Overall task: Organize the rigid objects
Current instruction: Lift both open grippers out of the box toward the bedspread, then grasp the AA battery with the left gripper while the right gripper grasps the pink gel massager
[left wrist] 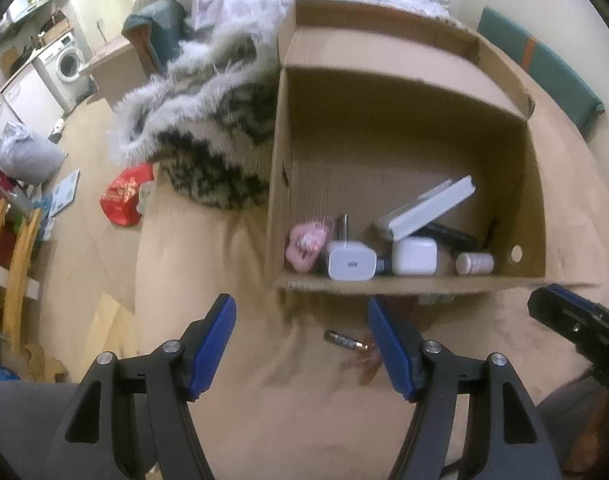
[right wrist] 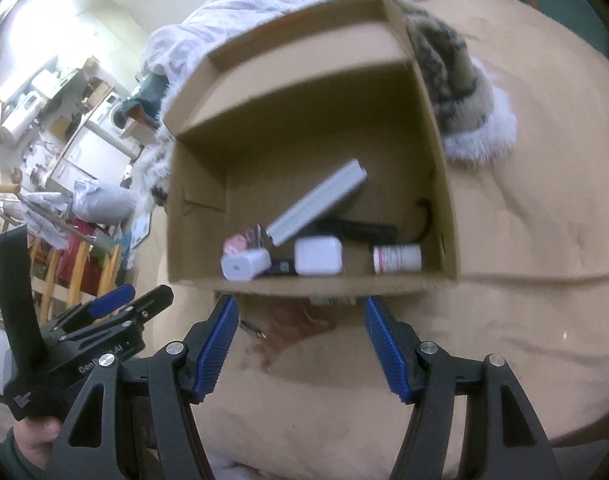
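An open cardboard box (left wrist: pixel 524 184) (right wrist: pixel 440 168) stands on a tan bed cover. It holds a white charger plug (left wrist: pixel 350 260) (right wrist: pixel 244 266), a white earbud case (left wrist: pixel 414 256) (right wrist: pixel 318 256), a grey flat box (left wrist: pixel 428 208) (right wrist: pixel 316 202), a pink item (left wrist: pixel 304 244), a black object (left wrist: pixel 452 236) and a small white bottle (left wrist: pixel 474 263) (right wrist: pixel 396 258). A battery (left wrist: pixel 346 340) (right wrist: pixel 253 329) lies on the cover in front of the box. My left gripper (left wrist: pixel 302 344) is open and empty just above the battery. My right gripper (right wrist: pixel 300 344) is open and empty.
A furry patterned blanket (left wrist: pixel 208 128) (right wrist: pixel 456 80) lies beside the box, with white bedding behind. A reddish stain (right wrist: pixel 288 328) marks the cover near the battery. The floor at left holds a red bag (left wrist: pixel 124 196), a washing machine (left wrist: pixel 64 66) and clutter.
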The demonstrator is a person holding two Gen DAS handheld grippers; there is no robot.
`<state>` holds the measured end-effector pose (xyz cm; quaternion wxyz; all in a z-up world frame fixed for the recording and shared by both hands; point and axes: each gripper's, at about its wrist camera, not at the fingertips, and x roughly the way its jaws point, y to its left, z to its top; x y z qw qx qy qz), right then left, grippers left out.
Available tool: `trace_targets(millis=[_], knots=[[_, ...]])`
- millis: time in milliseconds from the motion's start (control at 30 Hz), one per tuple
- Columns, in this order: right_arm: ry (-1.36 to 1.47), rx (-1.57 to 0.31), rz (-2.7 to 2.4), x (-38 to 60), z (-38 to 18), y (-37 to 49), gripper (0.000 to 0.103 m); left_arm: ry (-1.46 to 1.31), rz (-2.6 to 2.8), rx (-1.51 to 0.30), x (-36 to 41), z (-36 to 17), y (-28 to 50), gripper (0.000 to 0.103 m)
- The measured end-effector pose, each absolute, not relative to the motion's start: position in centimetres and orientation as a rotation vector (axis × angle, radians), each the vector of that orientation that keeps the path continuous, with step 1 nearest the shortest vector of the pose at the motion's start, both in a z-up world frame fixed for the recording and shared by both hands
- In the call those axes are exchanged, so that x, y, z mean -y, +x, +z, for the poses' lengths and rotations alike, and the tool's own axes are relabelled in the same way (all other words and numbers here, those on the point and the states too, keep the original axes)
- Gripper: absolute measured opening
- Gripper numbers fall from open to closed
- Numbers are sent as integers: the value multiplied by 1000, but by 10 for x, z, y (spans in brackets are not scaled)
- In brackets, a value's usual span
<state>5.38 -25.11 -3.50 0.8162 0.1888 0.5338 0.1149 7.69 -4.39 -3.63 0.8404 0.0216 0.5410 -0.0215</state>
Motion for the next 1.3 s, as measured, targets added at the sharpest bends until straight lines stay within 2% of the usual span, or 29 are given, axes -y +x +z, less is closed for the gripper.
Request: trace_targets(millis=[167,967,1300], knots=[[405,-1190,194,254,-63,50,70,59,-29,-1140,40,-53,73,65],[475,-1232,142,261,-79,63,70,-61,4,-1240,24,-84,88,65],[483,-1265,140,260,-87,66,70,-15,-21,-1462,44,-160,112,65]])
